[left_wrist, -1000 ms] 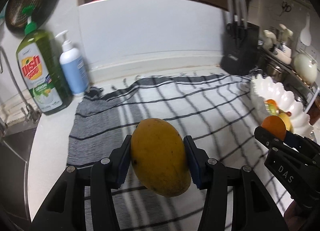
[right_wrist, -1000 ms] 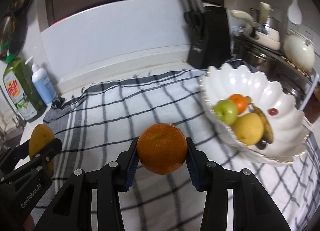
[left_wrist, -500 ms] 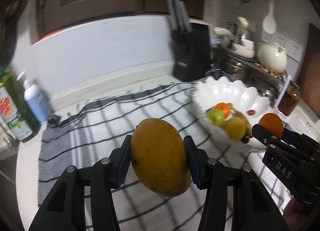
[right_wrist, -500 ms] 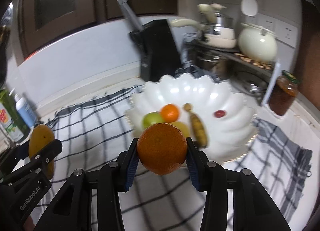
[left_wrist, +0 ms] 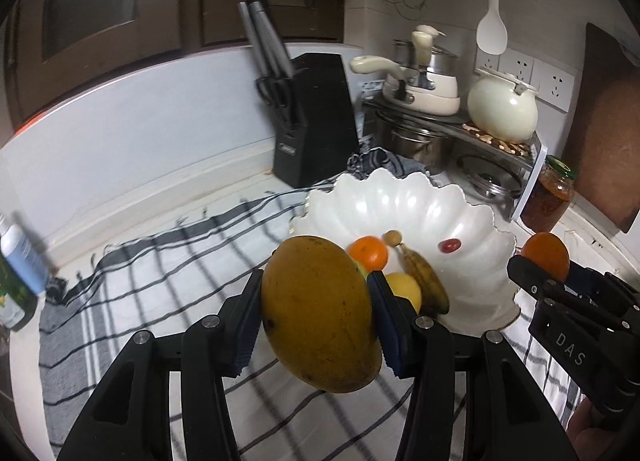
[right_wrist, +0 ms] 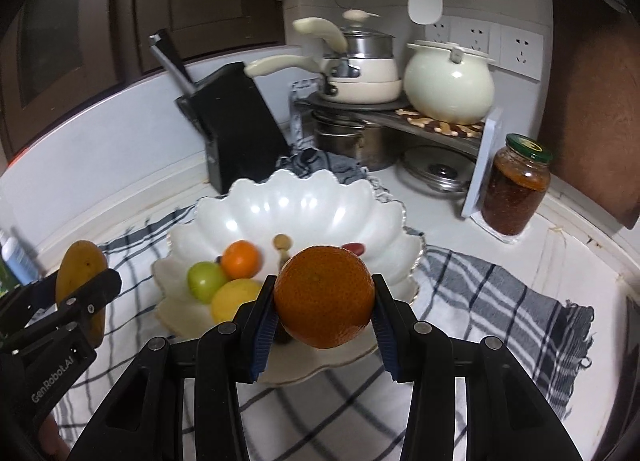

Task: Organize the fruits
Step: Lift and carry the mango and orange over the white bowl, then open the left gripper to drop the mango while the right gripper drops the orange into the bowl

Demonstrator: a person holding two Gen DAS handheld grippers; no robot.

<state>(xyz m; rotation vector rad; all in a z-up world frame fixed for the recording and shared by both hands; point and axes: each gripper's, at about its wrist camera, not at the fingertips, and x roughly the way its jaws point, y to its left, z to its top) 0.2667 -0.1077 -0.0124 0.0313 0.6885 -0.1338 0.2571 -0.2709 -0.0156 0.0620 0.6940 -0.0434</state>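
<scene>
Bowl (right_wrist: 320,201) now nearer; left claw (left_wrist: 316,317) grips mango (left_wrist: 320,313), right claw (right_wrist: 324,301) orange (right_wrist: 324,297); knife block (right_wrist: 236,129) behind.

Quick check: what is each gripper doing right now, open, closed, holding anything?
Left gripper: closed on the yellow-orange oval mango.
Right gripper: closed on the round orange.

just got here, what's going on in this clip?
A person with a handheld gripper in each hand is loading fruit into the white scalloped bowl on the checked cloth. The left gripper is clamped on a yellow-brown mango; the right gripper is clamped on a large orange. Both hang at the bowl's near side, neither released. The bowl already holds a small orange, a green apple, a lemon, a banana and a red grape.
</scene>
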